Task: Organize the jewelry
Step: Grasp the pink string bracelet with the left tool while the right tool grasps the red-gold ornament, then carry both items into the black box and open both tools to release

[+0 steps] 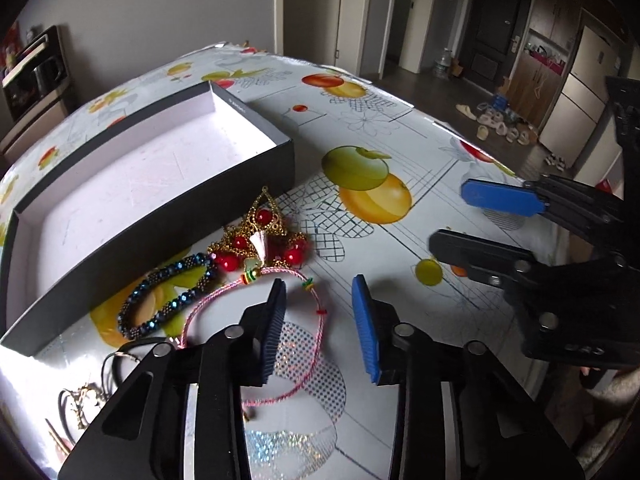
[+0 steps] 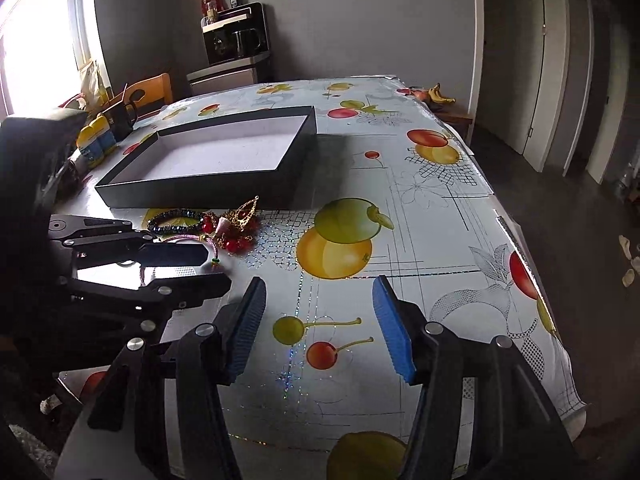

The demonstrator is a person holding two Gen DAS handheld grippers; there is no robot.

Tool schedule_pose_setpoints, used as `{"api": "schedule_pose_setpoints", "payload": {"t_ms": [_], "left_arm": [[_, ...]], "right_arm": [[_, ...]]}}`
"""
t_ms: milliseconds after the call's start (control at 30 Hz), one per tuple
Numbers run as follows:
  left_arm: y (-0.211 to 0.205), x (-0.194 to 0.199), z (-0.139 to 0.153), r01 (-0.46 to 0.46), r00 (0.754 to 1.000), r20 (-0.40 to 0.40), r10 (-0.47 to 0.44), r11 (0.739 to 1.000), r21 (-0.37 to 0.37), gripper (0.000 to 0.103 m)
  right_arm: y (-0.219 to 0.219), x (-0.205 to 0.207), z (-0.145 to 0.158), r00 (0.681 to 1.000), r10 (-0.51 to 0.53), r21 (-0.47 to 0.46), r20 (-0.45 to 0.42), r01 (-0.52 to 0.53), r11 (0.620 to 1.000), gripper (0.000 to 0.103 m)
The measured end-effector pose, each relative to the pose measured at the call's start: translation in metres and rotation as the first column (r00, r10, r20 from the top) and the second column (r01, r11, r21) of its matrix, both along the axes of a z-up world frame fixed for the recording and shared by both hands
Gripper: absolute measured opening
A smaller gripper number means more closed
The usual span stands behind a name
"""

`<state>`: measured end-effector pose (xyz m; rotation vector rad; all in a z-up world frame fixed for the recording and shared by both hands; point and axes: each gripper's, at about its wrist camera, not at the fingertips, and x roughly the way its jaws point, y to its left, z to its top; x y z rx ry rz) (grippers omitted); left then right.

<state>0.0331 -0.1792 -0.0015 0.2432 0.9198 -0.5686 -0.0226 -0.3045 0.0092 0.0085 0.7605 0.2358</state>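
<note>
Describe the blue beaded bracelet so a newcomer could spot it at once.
Find the shallow black box on the fruit-print tablecloth. A cluster of jewelry lies along its near wall. The bracelet is the dark blue beaded loop, beside the pink cord bracelet and red-and-gold piece.

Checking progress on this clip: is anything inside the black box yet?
Nothing shows inside the black box: only its bare white floor. The near wall hides a strip of floor behind it in both views. The beaded bracelet lies outside on the table.

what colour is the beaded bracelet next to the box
Dark iridescent blue beaded bracelet, clearest in the left wrist view.
</note>
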Motion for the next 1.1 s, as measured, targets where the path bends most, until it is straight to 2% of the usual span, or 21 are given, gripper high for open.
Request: {"api": "schedule_pose_setpoints", "payload": {"t_ms": [33, 100, 133, 233, 333, 533, 633, 667, 1000, 1100], "left_arm": [[-0.001, 0.000, 0.000, 0.000, 1.000, 0.010, 0.000, 1.000, 0.000, 0.026], [-0.002, -0.001, -0.001, 0.004, 1.000, 0.021, -0.004, 1.000, 0.007, 0.006], [-0.001, -0.002, -0.001, 0.009, 1.000, 0.021, -0.009, 1.000, 0.003, 0.005], [0.005, -0.008, 0.004, 0.015, 0.999, 0.043, -0.015, 1.000, -0.002, 0.005], [0.019, -0.013, 0.018, 0.002, 0.998, 0.062, 0.001, 0.999, -0.044, 0.005], [0.059, -0.021, 0.051, -0.056, 0.991, 0.112, 0.071, 0.990, -0.132, 0.005], [0.074, -0.025, 0.060, -0.077, 0.985, 0.145, 0.097, 0.987, -0.138, 0.005], [0.078, -0.026, 0.062, -0.086, 0.982, 0.157, 0.107, 0.987, -0.137, 0.005], [0.114, -0.025, 0.058, -0.147, 0.973, 0.154, 0.172, 0.976, -0.161, 0.005], [0.122, -0.025, 0.056, -0.157, 0.972, 0.150, 0.183, 0.973, -0.170, 0.005]], "right_arm": [[-0.001, 0.000, 0.000, 1.000, -0.001, 0.003, 0.000, 0.001, 1.000, 0.056], [-0.003, 0.000, 0.000, 1.000, 0.003, 0.017, -0.008, -0.003, 1.000, 0.056], [-0.003, 0.001, 0.000, 1.000, 0.008, 0.024, -0.013, -0.008, 1.000, 0.056], [0.004, 0.005, 0.002, 0.999, 0.032, 0.037, -0.020, -0.031, 0.999, 0.056], [0.012, 0.013, 0.005, 0.997, 0.066, 0.053, -0.026, -0.064, 0.997, 0.056], [0.034, 0.039, 0.009, 0.992, 0.109, 0.087, -0.070, -0.103, 0.991, 0.046], [0.049, 0.053, 0.008, 0.987, 0.129, 0.097, -0.097, -0.119, 0.988, 0.041], [0.054, 0.058, 0.008, 0.986, 0.131, 0.095, -0.104, -0.122, 0.988, 0.037], [0.079, 0.093, -0.012, 0.982, 0.093, -0.006, -0.165, -0.095, 0.995, 0.026], [0.084, 0.092, -0.013, 0.984, 0.096, -0.029, -0.151, -0.102, 0.994, 0.019]]}}
